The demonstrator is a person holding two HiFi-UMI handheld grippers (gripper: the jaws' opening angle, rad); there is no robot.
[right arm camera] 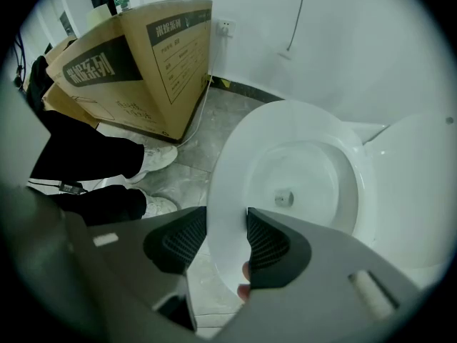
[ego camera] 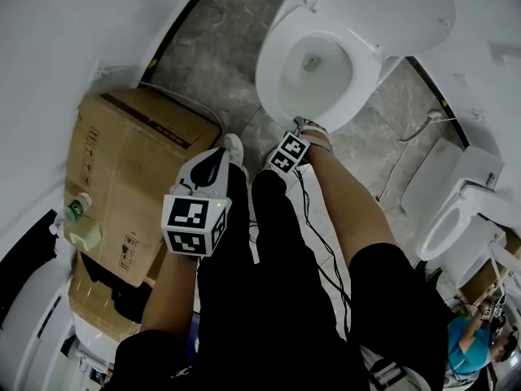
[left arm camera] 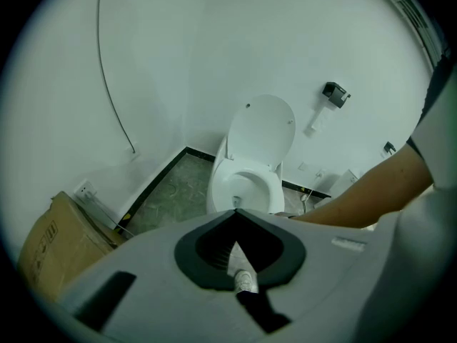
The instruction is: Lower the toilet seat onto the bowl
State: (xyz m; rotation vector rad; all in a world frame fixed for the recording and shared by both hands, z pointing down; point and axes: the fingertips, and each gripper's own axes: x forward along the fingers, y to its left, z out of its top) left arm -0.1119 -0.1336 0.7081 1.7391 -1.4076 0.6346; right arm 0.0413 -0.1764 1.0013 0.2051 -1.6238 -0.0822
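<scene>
The white toilet seat [ego camera: 273, 88] lies flat on the bowl, and the lid [ego camera: 383, 6] behind it stands raised. My right gripper [ego camera: 303, 124] is at the seat's front edge. In the right gripper view the seat's front rim [right arm camera: 228, 170] sits between the two dark pads of my right gripper [right arm camera: 227, 216], whose jaws stand wide, so I read it as open. My left gripper [ego camera: 221, 155] hangs back over the person's left leg, well short of the toilet. Its jaws [left arm camera: 235, 211] meet at the tips with nothing held. The left gripper view shows the toilet [left arm camera: 246, 184] ahead with its lid [left arm camera: 263, 131] up.
A large cardboard box [ego camera: 130, 169] stands left of the toilet with a plastic bottle [ego camera: 75, 210] on it. A second toilet [ego camera: 456, 226] stands at the right, and a cable [ego camera: 407, 149] runs over the grey floor. The person's legs and shoes [right arm camera: 153, 159] are close to the bowl.
</scene>
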